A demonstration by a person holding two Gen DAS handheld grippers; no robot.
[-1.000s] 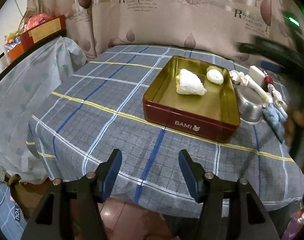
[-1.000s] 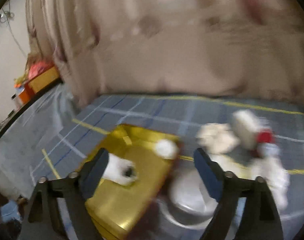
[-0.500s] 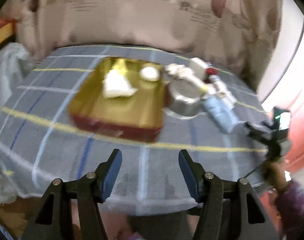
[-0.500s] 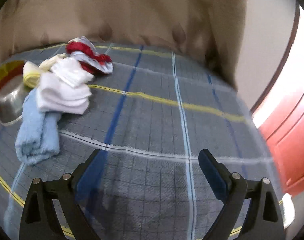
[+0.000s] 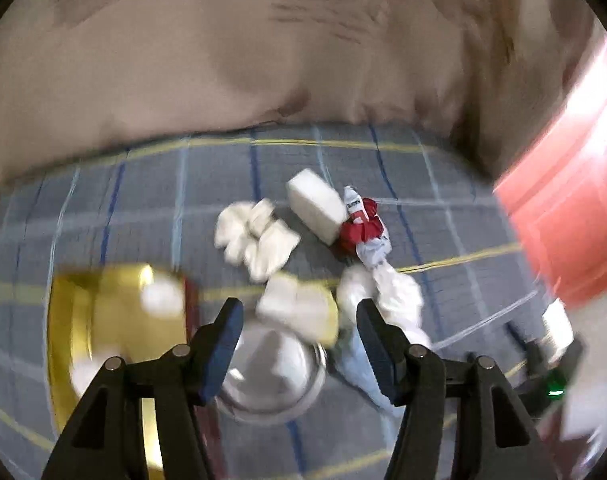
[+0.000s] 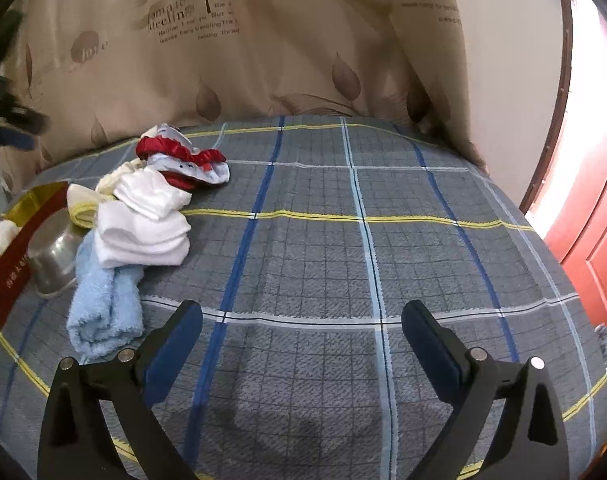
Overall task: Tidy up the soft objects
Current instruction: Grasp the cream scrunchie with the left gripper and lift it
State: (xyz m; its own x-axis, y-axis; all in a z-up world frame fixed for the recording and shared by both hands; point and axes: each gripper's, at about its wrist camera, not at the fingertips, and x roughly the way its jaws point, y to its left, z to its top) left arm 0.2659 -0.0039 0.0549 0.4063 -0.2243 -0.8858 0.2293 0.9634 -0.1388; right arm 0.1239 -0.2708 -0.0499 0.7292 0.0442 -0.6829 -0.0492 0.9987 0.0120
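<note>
A pile of soft things lies on the plaid tablecloth: a light blue towel, folded white cloths and a red and white cloth. The blurred left wrist view adds a white block, a crumpled cream cloth and a white cloth with a yellow edge. My left gripper hangs open above the steel bowl and that cloth, holding nothing. To the right of the pile, my right gripper is over bare tablecloth; its jaws are opening with nothing between them.
A gold tin with red walls stands left of the bowl with white items inside. A beige leaf-print curtain hangs behind the table. A red door is at the right. The table edge curves close to the right gripper.
The left gripper swung right from the tin to above the bowl and cloth pile. The right gripper swung right off the tin to bare tablecloth, then held still while its jaws spread wider.
</note>
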